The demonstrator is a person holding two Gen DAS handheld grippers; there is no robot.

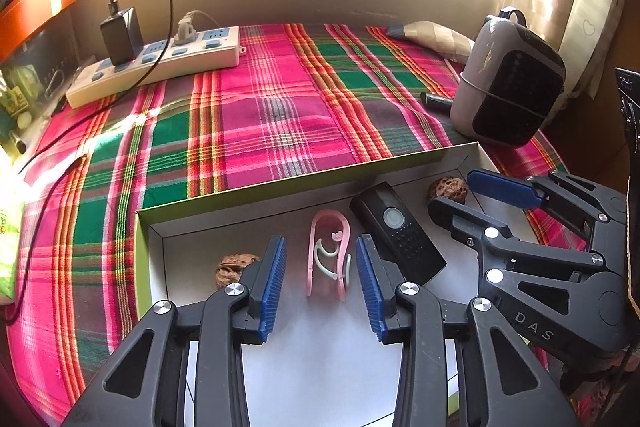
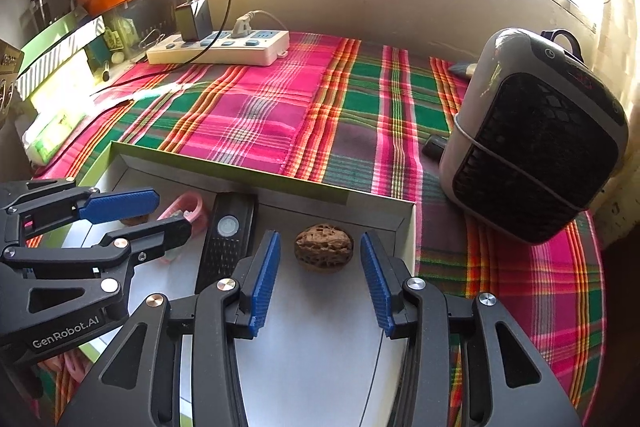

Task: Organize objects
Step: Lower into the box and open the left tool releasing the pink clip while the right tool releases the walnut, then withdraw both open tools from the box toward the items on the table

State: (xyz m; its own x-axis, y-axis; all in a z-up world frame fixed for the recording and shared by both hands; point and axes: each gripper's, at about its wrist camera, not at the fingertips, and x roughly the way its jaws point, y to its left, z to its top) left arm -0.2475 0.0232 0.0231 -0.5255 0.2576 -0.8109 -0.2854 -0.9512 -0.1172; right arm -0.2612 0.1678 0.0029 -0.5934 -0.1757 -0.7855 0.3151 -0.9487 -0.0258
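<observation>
Grippers half-open, empty.

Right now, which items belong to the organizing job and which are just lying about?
Job items:
- white box
- pink clip, lined up between the open left gripper pads
- black remote
- two walnuts
- right gripper, open

Lying about:
- power strip
- grey heater
- plaid cloth

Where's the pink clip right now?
The pink clip lies inside the white box, in the left wrist view between the open left gripper fingers, with a walnut to its left and the black remote to its right.
</observation>
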